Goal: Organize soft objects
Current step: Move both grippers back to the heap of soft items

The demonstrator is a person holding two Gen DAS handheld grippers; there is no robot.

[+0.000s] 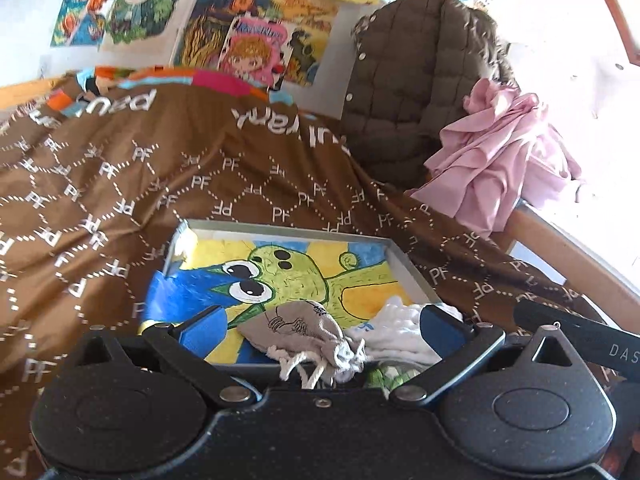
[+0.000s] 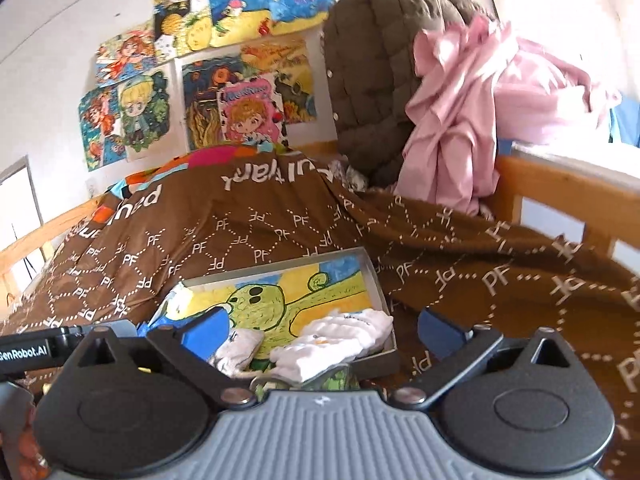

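I see open room over the far half of the tray (image 1: 404,258), bare down to its painted floor. The near half is crowded by the grey pouch (image 1: 296,326) and white cloths (image 2: 344,338). The tray's raised rim, and perhaps the humped brown blanket (image 1: 160,168) behind, block low approaches.

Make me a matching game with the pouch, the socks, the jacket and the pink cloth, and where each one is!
Things:
1. grey drawstring pouch
2. white socks
3. brown quilted jacket
4. pink cloth

Places:
A. draped over the wooden bed rail
B. in the box, at its near right corner
C. hanging up behind the bed
D. in the box, between the left gripper's open fingers

Pairs: 1-D, 2-B, 3-C, 4-A
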